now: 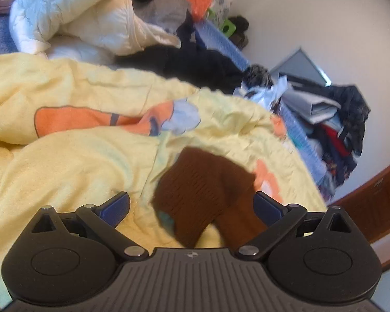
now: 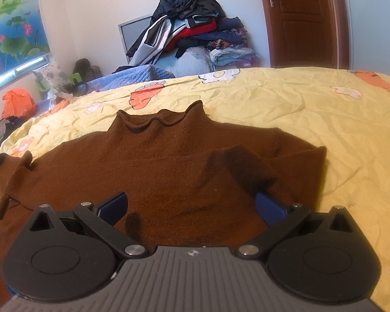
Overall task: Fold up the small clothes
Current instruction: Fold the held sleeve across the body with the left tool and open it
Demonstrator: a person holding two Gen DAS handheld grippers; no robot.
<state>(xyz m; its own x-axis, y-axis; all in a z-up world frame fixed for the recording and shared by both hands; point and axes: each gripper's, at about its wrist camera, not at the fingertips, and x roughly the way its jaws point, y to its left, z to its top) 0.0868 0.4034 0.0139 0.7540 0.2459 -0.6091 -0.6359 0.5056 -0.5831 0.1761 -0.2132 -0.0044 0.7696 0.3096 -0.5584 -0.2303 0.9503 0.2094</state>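
Both sets of jaws stand wide apart and grip nothing: the left gripper hovers over the blurred cuff of the left sleeve, and the right gripper sits low over the body of the brown sweater, which lies face up on the yellow quilt of the bed with its right sleeve already folded across the chest. The likely slip is pinching quilt along with knit, since both are soft and rumpled, which would drag the sweater askew. A shallow bite on the loose cuff could also let it fall mid-fold.
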